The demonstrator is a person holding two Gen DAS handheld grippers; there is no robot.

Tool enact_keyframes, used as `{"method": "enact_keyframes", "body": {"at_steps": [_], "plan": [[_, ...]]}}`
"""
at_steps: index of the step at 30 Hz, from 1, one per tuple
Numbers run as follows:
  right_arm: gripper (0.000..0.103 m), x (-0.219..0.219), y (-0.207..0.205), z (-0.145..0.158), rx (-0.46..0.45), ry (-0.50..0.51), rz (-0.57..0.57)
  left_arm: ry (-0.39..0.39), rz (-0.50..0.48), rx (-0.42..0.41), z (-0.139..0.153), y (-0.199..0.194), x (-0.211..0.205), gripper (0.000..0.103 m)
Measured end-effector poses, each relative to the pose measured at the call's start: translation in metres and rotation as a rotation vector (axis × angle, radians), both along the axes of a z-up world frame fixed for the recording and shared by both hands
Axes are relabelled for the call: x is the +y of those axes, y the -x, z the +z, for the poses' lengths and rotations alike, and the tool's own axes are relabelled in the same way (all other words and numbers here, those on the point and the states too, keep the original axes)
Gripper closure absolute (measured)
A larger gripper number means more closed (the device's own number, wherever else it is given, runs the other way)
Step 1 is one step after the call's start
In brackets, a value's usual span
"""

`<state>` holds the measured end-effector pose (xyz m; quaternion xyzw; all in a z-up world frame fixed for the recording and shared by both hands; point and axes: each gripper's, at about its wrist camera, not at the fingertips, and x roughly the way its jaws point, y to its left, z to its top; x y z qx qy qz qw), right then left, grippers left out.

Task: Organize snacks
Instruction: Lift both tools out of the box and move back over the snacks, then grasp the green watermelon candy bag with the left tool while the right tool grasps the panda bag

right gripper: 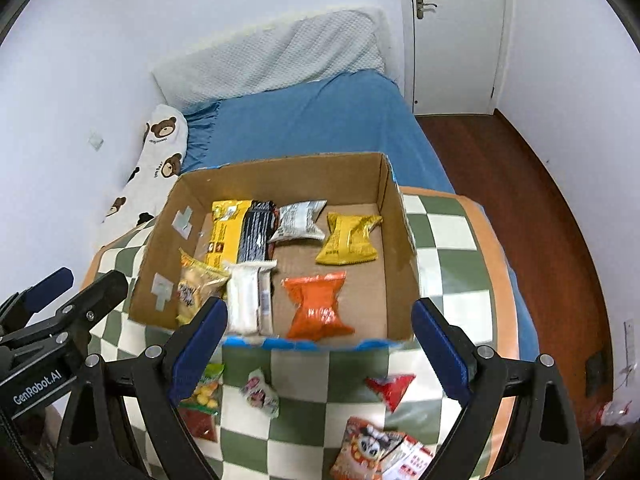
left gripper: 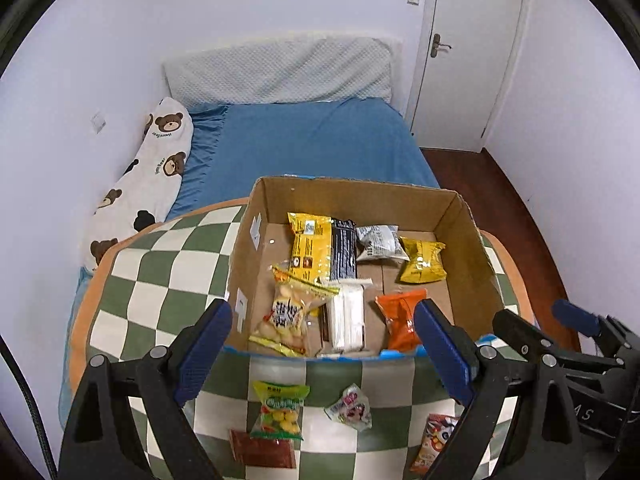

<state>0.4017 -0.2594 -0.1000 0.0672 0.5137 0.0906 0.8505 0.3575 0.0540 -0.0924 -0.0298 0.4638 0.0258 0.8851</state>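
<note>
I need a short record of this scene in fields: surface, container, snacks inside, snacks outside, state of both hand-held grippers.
surface: checkered green and white cushion, on a blue bed
container: open cardboard box
inside box: several packets, among them an orange packet and a yellow packet
outside box: green and yellow packet, small pink and white packet, red packet, some others
left hand-held gripper: open, holds nothing
right hand-held gripper: open, holds nothing

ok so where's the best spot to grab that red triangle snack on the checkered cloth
Probably the red triangular packet is best pinched across its wide upper edge, coming from above with the open right gripper. It lies flat and alone on the checkered cloth, tapering to a narrow tip.
</note>
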Motion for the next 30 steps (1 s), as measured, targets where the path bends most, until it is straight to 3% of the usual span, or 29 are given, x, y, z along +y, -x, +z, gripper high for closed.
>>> {"method": "enact_keyframes", "body": {"at_steps": [3,4,5,7,13,19,22,23,24,26,30], "plan": [[0.008,-0.006,0.011,-0.009,0.045,-0.05,-0.016,0.015,-0.01,0.018,-0.006,0.009,0.002,0.01],[0.008,-0.008,0.015,-0.014,0.065,-0.058,-0.022,0.027,-0.021,0.033,-0.013,0.013,0.003,0.005],[0.008,-0.012,0.021,-0.025,0.1,-0.072,-0.034,0.038,-0.025,0.047,-0.018,0.017,0.004,0.0],[0.008,-0.016,0.03,-0.048,0.162,-0.077,-0.051,0.048,-0.021,0.083,-0.034,0.024,0.009,0.0],[0.008,-0.022,0.072,-0.164,0.428,-0.028,-0.095,0.037,0.075,0.277,-0.122,0.056,0.042,0.0],[0.008,-0.015,0.094,-0.241,0.565,0.067,-0.105,0.009,0.159,0.451,-0.191,0.083,0.074,0.0],[0.008,-0.012,0.098,-0.251,0.56,0.083,-0.114,0.038,0.195,0.505,-0.21,0.087,0.088,0.0],[0.014,-0.011,0.099,-0.251,0.547,0.075,-0.112,0.047,0.21,0.512,-0.213,0.088,0.092,0.0],[0.03,-0.007,0.1,-0.251,0.54,0.066,-0.103,0.056,0.215,0.514,-0.214,0.087,0.095,0.0],[0.041,0.001,0.099,-0.252,0.54,0.048,-0.08,0.068,0.219,0.504,-0.212,0.082,0.098,0.0],[0.042,0.018,0.097,-0.246,0.516,0.014,-0.03,0.067,0.178,0.473,-0.205,0.061,0.092,0.0]]}}
